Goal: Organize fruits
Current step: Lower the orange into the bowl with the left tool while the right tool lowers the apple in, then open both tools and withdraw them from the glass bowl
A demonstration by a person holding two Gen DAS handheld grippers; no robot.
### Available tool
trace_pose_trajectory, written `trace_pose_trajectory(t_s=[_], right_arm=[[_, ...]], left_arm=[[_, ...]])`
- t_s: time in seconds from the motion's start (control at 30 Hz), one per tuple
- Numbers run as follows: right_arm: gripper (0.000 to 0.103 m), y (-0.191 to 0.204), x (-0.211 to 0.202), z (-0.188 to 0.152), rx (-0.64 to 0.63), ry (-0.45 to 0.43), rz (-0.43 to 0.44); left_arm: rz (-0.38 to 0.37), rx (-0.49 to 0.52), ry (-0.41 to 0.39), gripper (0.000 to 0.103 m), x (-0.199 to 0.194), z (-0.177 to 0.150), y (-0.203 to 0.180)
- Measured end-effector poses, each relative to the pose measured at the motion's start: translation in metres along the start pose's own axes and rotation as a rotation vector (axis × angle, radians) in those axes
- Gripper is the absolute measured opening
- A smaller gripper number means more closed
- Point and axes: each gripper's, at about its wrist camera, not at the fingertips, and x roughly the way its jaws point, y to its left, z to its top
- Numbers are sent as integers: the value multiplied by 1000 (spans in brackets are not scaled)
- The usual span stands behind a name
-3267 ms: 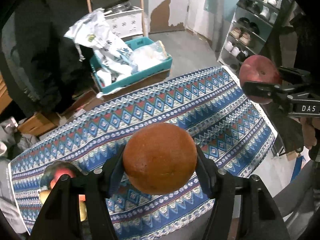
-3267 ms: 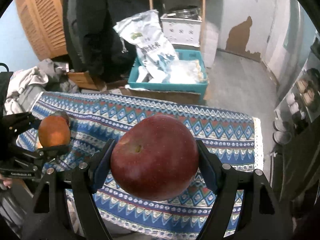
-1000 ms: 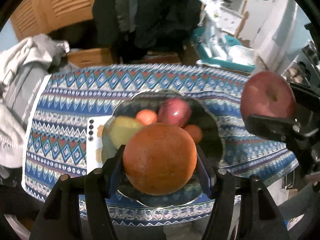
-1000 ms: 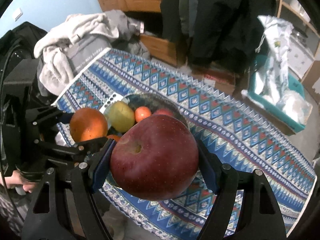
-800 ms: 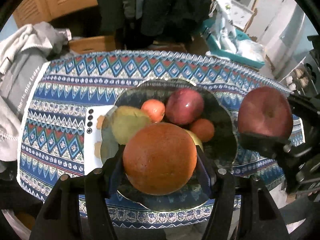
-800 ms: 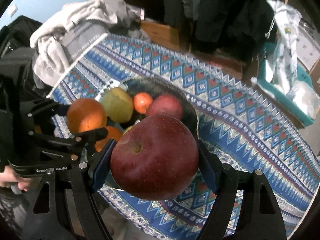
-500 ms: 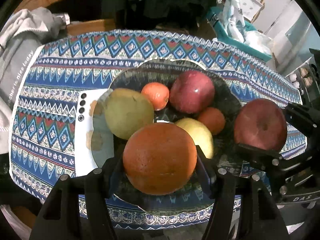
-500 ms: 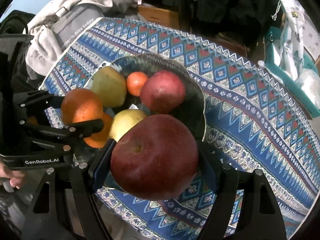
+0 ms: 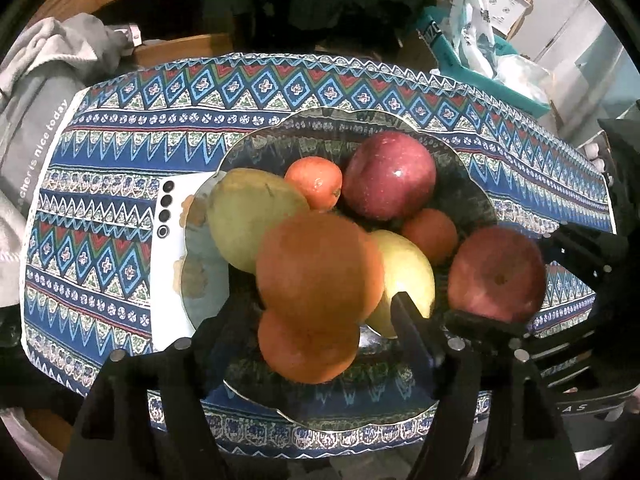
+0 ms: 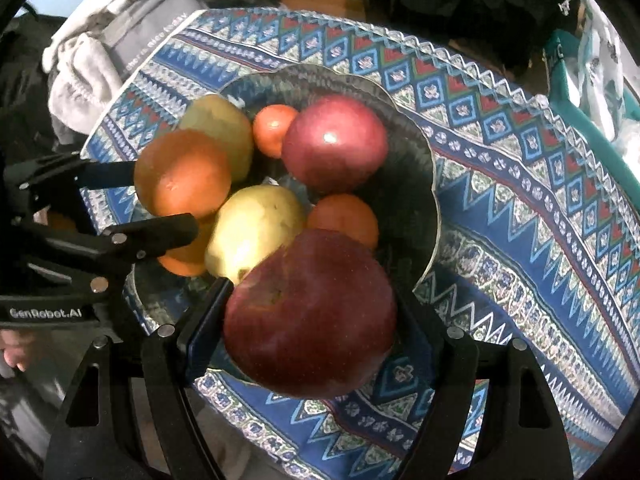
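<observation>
A dark glass bowl (image 9: 256, 130) (image 10: 434, 184) on the patterned cloth holds several fruits: a red apple (image 9: 388, 176), a green mango (image 9: 248, 216), a yellow pear (image 9: 412, 280) and small oranges. My left gripper (image 9: 316, 316) (image 10: 164, 196) hangs over the bowl's near side and its jaws are opening. The big orange (image 9: 320, 268) (image 10: 184, 172) is between them, free of both pads, resting on another orange (image 9: 308, 350). My right gripper (image 10: 312, 320) is shut on a large red apple (image 10: 310, 316) (image 9: 496, 272) above the bowl's near right rim.
A white phone (image 9: 170, 256) lies partly under the bowl's left side. Grey clothes (image 9: 36, 120) are heaped off the table's left end. A teal crate (image 9: 480, 68) with plastic bags stands on the floor behind. The table's front edge runs just under both grippers.
Both grippers have come down onto the bowl. The left jaws have spread and the orange has slipped out of their grip onto the fruit below. The right still clamps the apple.
</observation>
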Motion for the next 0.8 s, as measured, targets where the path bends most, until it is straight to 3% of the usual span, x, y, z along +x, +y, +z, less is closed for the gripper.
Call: trace_pose_trajectory(t_s=[0.43,0.8], right_arm=[[79,-15,-57,1,85,-128,36],[80,-23,-142,-13,124,-294,-59]], left_arm=[[-14,-13,-45,75,-29,-4,-3],[-70,-1,-182,81,-91,-5,-28]])
